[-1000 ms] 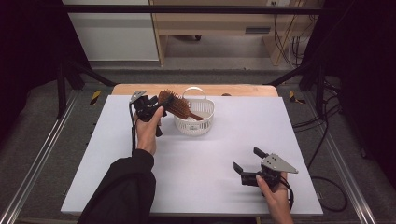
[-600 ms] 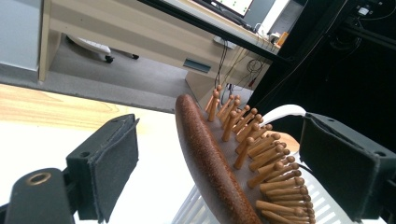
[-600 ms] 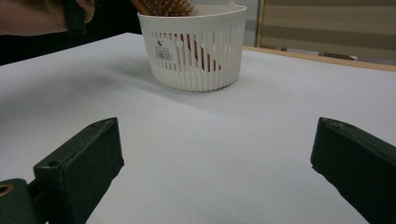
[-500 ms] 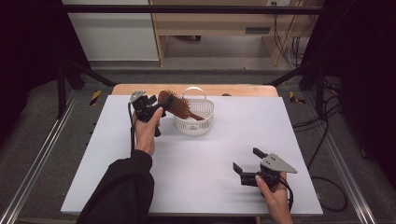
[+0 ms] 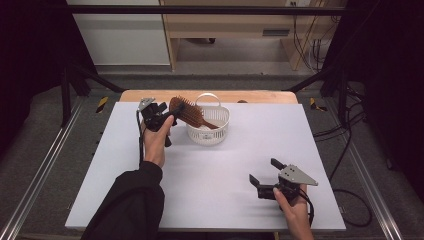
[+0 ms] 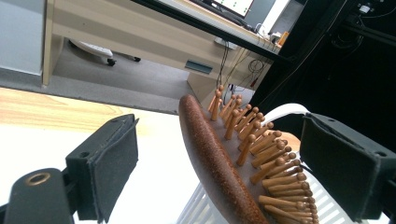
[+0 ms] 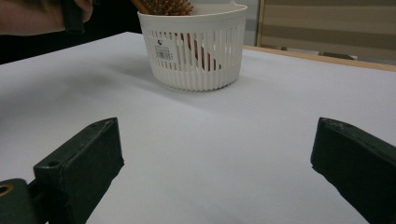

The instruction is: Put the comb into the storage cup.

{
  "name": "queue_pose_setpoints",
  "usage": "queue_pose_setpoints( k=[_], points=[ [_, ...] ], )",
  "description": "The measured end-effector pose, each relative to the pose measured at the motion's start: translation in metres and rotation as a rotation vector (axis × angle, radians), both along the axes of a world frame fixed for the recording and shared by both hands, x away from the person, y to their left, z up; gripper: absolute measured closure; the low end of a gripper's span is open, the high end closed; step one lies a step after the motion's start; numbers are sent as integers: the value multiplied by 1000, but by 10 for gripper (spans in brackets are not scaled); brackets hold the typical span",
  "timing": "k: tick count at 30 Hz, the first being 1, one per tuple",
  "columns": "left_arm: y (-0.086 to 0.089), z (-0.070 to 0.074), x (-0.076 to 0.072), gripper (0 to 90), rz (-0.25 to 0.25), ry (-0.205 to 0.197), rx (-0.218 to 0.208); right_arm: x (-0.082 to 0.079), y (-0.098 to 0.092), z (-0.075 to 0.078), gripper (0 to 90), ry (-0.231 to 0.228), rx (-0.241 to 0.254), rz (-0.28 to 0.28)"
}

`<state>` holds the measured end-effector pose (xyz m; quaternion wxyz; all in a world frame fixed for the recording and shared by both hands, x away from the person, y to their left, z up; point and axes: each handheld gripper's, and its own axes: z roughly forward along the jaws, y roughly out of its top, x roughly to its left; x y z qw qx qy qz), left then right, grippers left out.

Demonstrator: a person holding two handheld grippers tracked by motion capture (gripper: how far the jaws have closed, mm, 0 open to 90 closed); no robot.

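Observation:
A brown wooden hairbrush [image 5: 187,111] leans in a white slotted basket [image 5: 220,132] at the back middle of the table, handle down inside and head sticking out over the left rim. My left gripper [image 5: 170,114] is open around that head. In the left gripper view the brush [image 6: 210,154] stands between the jaws with its bristles toward the right pad [image 6: 341,168], and a clear gap separates its back from the left pad [image 6: 109,163]. My right gripper [image 5: 263,170] hovers open over the front right of the table, with nothing between its jaws.
The white table top [image 5: 220,200] has a wooden strip [image 5: 260,96] along its far edge. In the right gripper view the basket [image 7: 196,51] stands well ahead of the jaws. Metal rails run along both sides of the table.

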<state>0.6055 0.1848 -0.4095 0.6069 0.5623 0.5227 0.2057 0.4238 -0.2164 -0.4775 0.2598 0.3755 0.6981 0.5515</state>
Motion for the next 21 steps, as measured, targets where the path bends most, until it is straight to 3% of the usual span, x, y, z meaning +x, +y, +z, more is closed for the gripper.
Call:
queue_pose_setpoints(
  k=[21],
  points=[
    [2,0,-1,112,2,-7,-3,0,0,0,23,1,-1,-1]
  ],
)
